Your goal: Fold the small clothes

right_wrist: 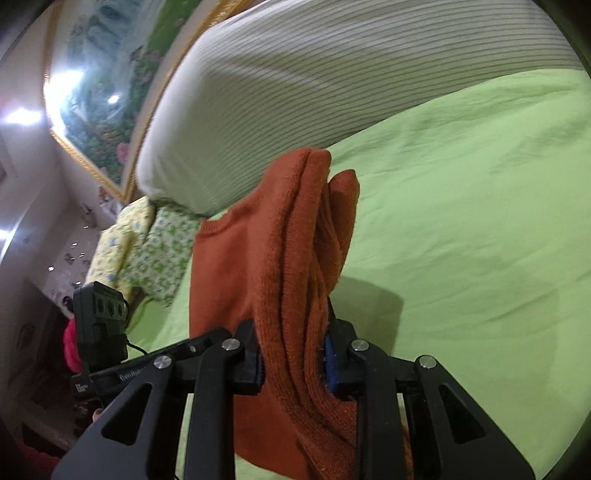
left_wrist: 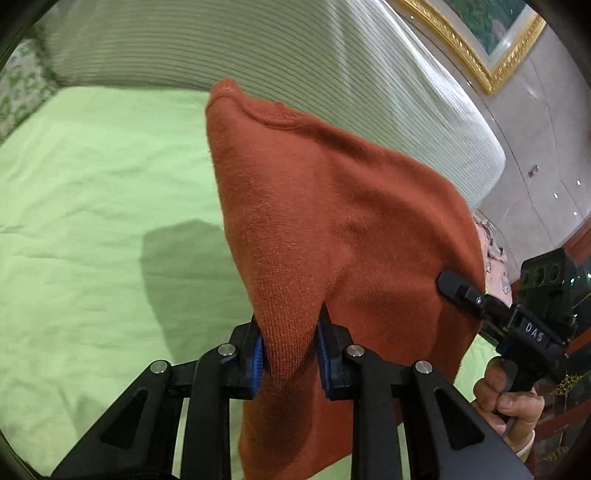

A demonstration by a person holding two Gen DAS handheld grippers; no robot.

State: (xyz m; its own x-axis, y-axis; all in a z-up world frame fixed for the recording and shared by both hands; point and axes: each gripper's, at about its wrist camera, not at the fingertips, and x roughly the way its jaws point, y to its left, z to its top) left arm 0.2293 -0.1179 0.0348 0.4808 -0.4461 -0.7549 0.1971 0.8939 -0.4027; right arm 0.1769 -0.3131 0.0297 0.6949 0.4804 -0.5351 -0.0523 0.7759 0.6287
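A rust-orange knitted garment (left_wrist: 332, 221) hangs in the air above the light green bed sheet (left_wrist: 92, 177). My left gripper (left_wrist: 290, 332) is shut on one bunched edge of it, the blue pads pressing the knit from both sides. In the same view my right gripper (left_wrist: 458, 290) clamps the garment's right edge, held by a hand (left_wrist: 506, 398). In the right wrist view the garment (right_wrist: 295, 258) is gathered in thick folds and my right gripper (right_wrist: 293, 347) is shut on them. The left gripper's body (right_wrist: 110, 350) shows at the left there.
A large white ribbed pillow (left_wrist: 295, 55) lies at the head of the bed. A floral pillow (right_wrist: 147, 251) sits beside it. A gold-framed painting (left_wrist: 491, 33) hangs on the wall behind. The garment's shadow falls on the sheet (right_wrist: 461, 240).
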